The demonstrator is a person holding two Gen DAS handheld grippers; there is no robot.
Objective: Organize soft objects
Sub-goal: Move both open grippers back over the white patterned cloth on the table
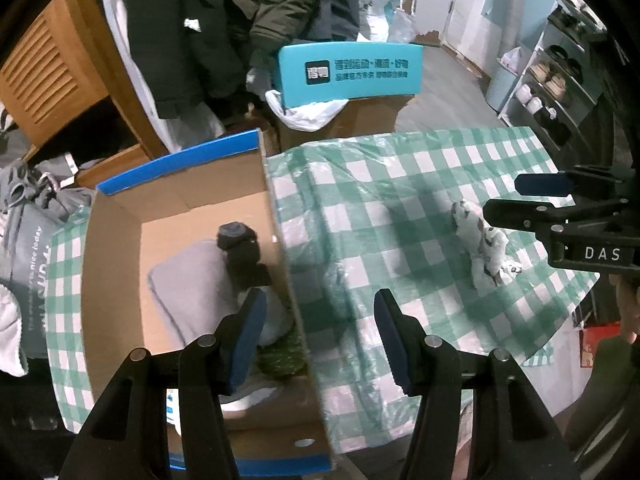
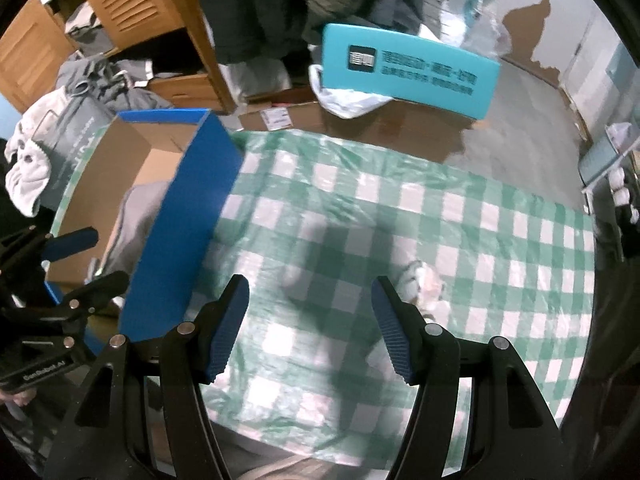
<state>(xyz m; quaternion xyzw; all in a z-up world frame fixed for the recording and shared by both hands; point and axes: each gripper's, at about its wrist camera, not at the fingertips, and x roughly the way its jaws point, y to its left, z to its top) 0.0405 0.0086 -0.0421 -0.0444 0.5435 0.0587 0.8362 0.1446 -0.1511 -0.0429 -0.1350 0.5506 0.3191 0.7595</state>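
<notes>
A cardboard box (image 1: 120, 248) with blue flaps stands on the left of the green checked tablecloth (image 1: 400, 184). Inside lie a grey folded cloth (image 1: 192, 288), a dark rolled sock (image 1: 240, 248) and a green patterned item (image 1: 282, 354). A white spotted soft toy (image 1: 484, 244) lies on the cloth at the right. My left gripper (image 1: 320, 332) is open and empty above the box's right wall. My right gripper (image 2: 310, 328) is open and empty above the cloth; the toy (image 2: 420, 284) lies blurred just beyond its right finger. The right gripper also shows in the left wrist view (image 1: 504, 196), beside the toy.
A teal board (image 1: 350, 74) leans on a brown carton behind the table. Dark coats hang at the back. A wooden cabinet (image 1: 48, 80) and piled clothes are at the left. A shoe rack (image 1: 556, 80) stands at the right. The box's blue wall (image 2: 188, 224) rises left of my right gripper.
</notes>
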